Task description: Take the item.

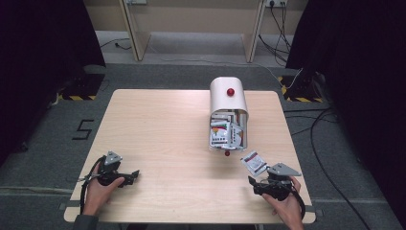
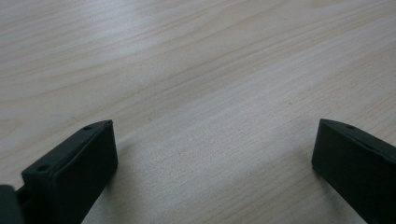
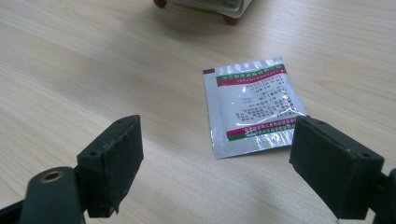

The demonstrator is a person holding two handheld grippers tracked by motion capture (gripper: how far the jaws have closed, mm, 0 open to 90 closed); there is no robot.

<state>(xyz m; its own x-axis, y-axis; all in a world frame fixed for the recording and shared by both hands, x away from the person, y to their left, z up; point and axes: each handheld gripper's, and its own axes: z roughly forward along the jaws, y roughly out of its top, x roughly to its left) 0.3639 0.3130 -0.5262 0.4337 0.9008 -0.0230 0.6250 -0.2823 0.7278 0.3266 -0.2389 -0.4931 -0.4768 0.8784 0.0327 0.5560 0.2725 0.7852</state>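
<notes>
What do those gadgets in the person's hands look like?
Both are black handheld tools. The left gripper and the right gripper each carry a grey three-cornered plate on top and trail a black cable. Each has two blocky black jaws with flat inner faces and small screw holes. A dark sleeve cuff shows at the left wrist.

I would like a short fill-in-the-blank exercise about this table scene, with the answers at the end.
1. The loose packet lies flat on the table in front of the ____ gripper.
2. The jaws of the left gripper stand ____, with nothing between them.
3. The knob on top of the white box is ____ in colour.
4. The box holds more ____.

Answers: right; open; red; packets
</notes>
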